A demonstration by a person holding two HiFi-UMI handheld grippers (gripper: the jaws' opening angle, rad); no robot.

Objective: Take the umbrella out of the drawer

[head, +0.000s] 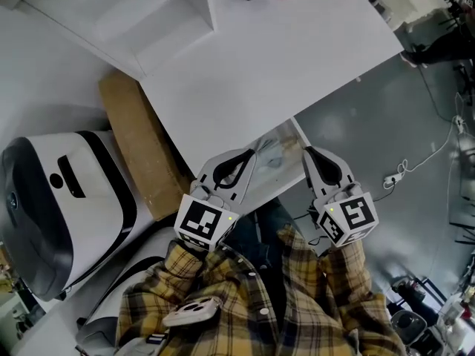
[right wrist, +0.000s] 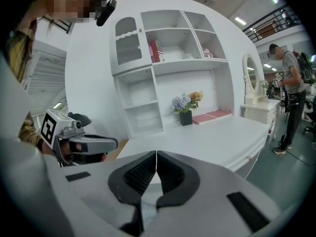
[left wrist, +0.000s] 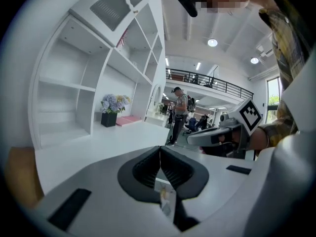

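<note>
At the front edge of the white desk (head: 252, 65) a shallow drawer (head: 276, 153) stands partly pulled out, with pale patterned contents I cannot make out; no umbrella is clearly visible. My left gripper (head: 246, 154) hangs at the drawer's left side, jaws shut and empty. My right gripper (head: 307, 151) is at the drawer's right side, also shut and empty. In the left gripper view the dark pads meet at the left gripper (left wrist: 159, 150), with the right gripper (left wrist: 223, 132) beside it. The right gripper view shows the right gripper (right wrist: 156, 155) pressed together and the left gripper (right wrist: 81, 143) at its left.
A hutch with open shelves (right wrist: 148, 98) rises behind the desk, with a flower pot (right wrist: 185, 110) and a pink book (right wrist: 211, 116). A cardboard slab (head: 141, 147) and a white-and-black machine (head: 59, 206) stand left. A person (right wrist: 291, 98) stands by a dressing table; a cable (head: 415, 162) lies on the floor.
</note>
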